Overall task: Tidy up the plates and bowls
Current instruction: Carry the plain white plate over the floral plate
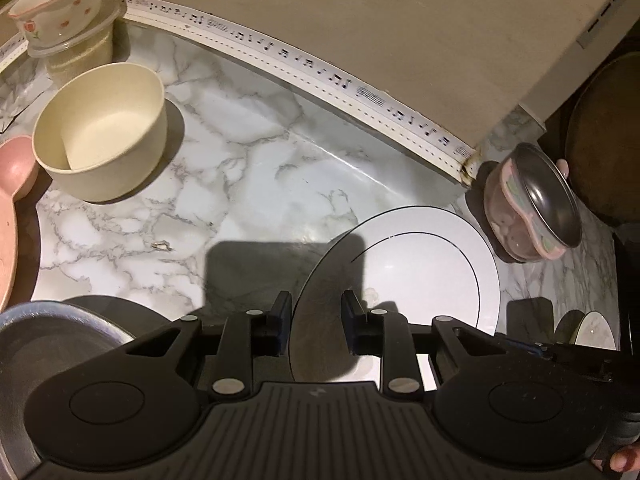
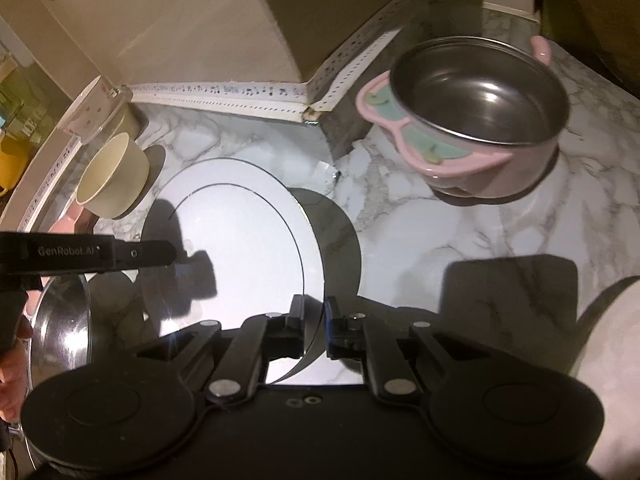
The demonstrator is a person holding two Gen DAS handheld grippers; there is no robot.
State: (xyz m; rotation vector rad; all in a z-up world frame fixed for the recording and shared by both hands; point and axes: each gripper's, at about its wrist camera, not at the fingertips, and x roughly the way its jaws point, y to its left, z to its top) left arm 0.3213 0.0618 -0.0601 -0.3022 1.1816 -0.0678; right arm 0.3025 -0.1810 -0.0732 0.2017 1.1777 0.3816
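A white plate [image 1: 432, 264] with a thin black ring sits over the marble counter; it also shows in the right wrist view [image 2: 240, 216]. My left gripper [image 1: 316, 320] straddles the plate's near left rim, jaws apart with a gap on each side. My right gripper [image 2: 314, 320] is narrowed around the plate's right rim; contact is hard to judge. A cream bowl [image 1: 104, 132] stands at the left. A steel bowl in a pink holder [image 2: 476, 116] stands at the right. A floral bowl [image 1: 60, 4] rests on a clear container.
A pink plate [image 1: 12, 200] lies at the far left. A steel bowl [image 1: 52, 340] sits at the lower left. A small white dish [image 1: 596, 330] is at the lower right. The wall and its patterned trim [image 1: 300, 60] bound the counter at the back.
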